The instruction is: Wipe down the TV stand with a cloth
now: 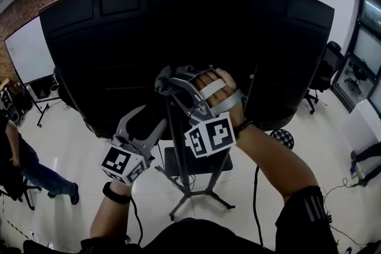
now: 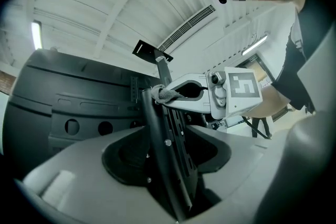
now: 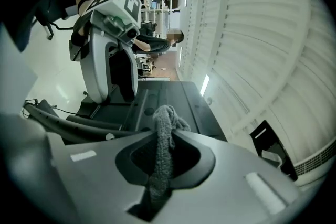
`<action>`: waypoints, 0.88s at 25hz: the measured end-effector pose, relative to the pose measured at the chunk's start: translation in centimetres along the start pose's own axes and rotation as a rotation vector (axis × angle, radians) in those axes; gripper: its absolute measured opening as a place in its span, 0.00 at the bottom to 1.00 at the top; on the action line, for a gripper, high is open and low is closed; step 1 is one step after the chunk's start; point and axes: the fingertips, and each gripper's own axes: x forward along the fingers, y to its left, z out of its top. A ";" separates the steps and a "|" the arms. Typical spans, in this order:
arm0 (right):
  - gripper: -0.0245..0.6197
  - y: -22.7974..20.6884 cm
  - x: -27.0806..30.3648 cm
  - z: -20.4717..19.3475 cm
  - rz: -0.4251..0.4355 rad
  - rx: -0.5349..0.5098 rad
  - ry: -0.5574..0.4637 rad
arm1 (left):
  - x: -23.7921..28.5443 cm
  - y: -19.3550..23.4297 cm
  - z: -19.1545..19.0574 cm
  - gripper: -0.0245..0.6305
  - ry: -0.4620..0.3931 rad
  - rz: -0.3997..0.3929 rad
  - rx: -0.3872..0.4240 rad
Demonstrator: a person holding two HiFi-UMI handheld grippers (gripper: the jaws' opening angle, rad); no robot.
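Observation:
The black TV (image 1: 178, 38) shows its back and stands on a black tripod stand (image 1: 177, 151). My right gripper (image 1: 171, 85) is shut on a grey cloth (image 1: 162, 81) and holds it against the top of the stand's upright. In the right gripper view the cloth (image 3: 163, 149) hangs bunched between the jaws of the right gripper (image 3: 165, 170). My left gripper (image 1: 153, 120) sits lower on the same upright. In the left gripper view the upright (image 2: 157, 139) runs between the closed jaws of the left gripper (image 2: 170, 176), with the cloth (image 2: 164, 93) above.
A person (image 1: 24, 163) stands at the far left by a whiteboard (image 1: 27, 50). An office chair (image 1: 324, 74) and a round stool (image 1: 283, 138) are on the right. The stand's legs (image 1: 199, 194) spread over the white floor, and a cable (image 1: 256, 199) hangs beside them.

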 end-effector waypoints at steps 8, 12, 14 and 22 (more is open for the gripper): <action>0.08 1.8 -0.4 -0.1 0.004 -0.018 -0.075 | -0.6 -0.2 -2.3 0.40 0.033 0.061 -0.021; 0.08 4.8 -0.3 0.4 0.056 -0.020 -0.116 | -0.9 -1.2 -3.8 0.41 0.054 0.086 -0.027; 0.08 5.7 -0.2 0.6 0.074 -0.003 -0.132 | -0.9 -1.4 -4.5 0.42 0.060 0.096 -0.020; 0.08 8.4 -0.2 0.8 0.117 0.079 -0.172 | -2.0 -2.3 -8.4 0.45 0.141 0.123 -0.052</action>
